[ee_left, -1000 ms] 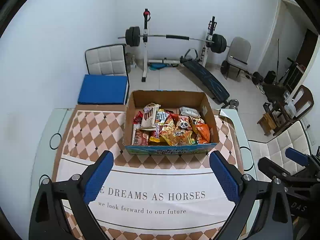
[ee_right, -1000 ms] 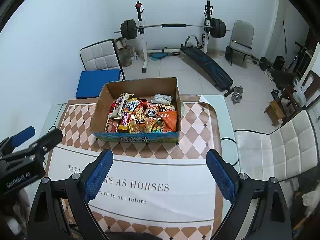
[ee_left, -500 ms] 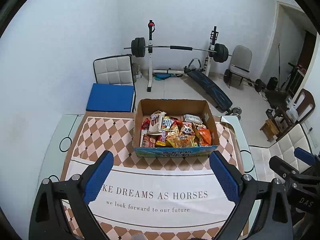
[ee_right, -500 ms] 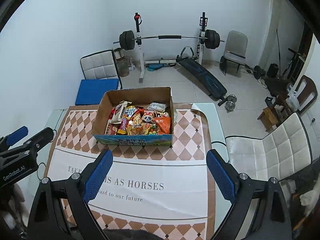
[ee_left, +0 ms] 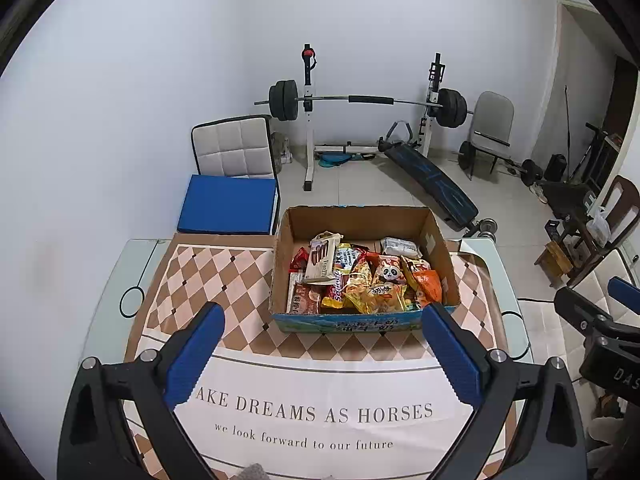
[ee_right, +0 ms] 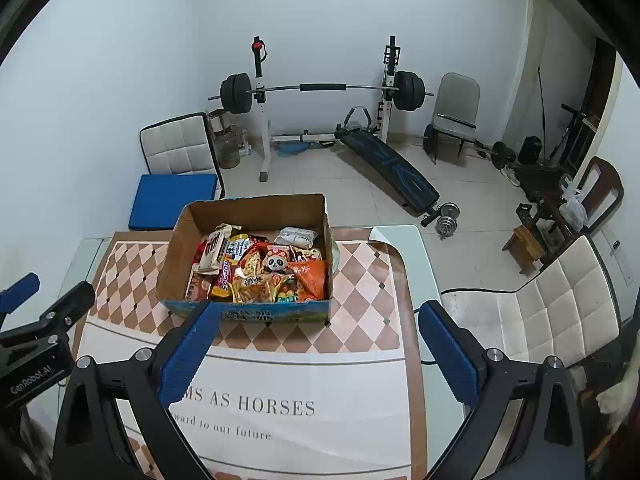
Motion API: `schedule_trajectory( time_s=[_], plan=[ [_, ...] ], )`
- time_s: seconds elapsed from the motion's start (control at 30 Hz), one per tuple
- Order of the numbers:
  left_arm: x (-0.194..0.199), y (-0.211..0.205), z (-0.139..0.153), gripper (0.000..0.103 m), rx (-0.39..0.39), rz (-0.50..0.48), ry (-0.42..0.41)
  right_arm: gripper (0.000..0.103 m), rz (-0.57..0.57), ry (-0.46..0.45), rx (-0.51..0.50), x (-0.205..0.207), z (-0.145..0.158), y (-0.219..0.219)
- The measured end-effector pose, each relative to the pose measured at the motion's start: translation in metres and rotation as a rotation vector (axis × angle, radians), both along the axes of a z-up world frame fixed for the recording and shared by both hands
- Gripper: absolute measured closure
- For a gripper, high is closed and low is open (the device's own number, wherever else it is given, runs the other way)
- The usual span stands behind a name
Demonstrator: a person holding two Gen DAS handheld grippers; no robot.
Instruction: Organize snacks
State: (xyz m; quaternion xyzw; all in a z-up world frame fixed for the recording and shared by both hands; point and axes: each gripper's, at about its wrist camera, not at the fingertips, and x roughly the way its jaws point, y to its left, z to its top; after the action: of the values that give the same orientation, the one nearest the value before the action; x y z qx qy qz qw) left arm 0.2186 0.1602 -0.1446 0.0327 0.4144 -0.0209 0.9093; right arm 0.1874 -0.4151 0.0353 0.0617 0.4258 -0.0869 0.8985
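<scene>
An open cardboard box (ee_left: 436, 240) (ee_right: 176, 240) stands at the far side of the table, full of snack packets: a panda packet (ee_left: 387, 274) (ee_right: 276, 262), an orange bag (ee_left: 428, 284) (ee_right: 310, 274), a white wafer pack (ee_left: 322, 258) (ee_right: 214, 246). My left gripper (ee_left: 322, 354) is open and empty, held above the tablecloth in front of the box. My right gripper (ee_right: 318, 350) is open and empty, also in front of the box, slightly to its right. Each gripper shows at the edge of the other's view.
The table carries a checkered cloth with a white printed band (ee_left: 316, 412) (ee_right: 280, 396). A white chair (ee_right: 560, 312) stands at the right, a blue-cushioned chair (ee_left: 228, 204) beyond the table. Gym gear, a barbell rack (ee_left: 360, 100) and bench, stands behind.
Both grippers have drawn back and up from the box, which now looks smaller and farther. Both stayed open and empty.
</scene>
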Motion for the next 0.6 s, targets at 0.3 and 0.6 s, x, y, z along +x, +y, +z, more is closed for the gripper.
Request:
schedule_trajectory(
  time_s=[0.3,0.6],
  plan=[
    [0.012,-0.006,-0.012,0.002,0.010,0.001,0.022,0.001,-0.006,0.013,-0.011,0.014,-0.011,-0.003],
    [0.016,-0.007,-0.013,0.002,0.021,0.018,0.016,0.001,-0.004,0.017,-0.009,0.016,-0.015,-0.005]
  ],
)
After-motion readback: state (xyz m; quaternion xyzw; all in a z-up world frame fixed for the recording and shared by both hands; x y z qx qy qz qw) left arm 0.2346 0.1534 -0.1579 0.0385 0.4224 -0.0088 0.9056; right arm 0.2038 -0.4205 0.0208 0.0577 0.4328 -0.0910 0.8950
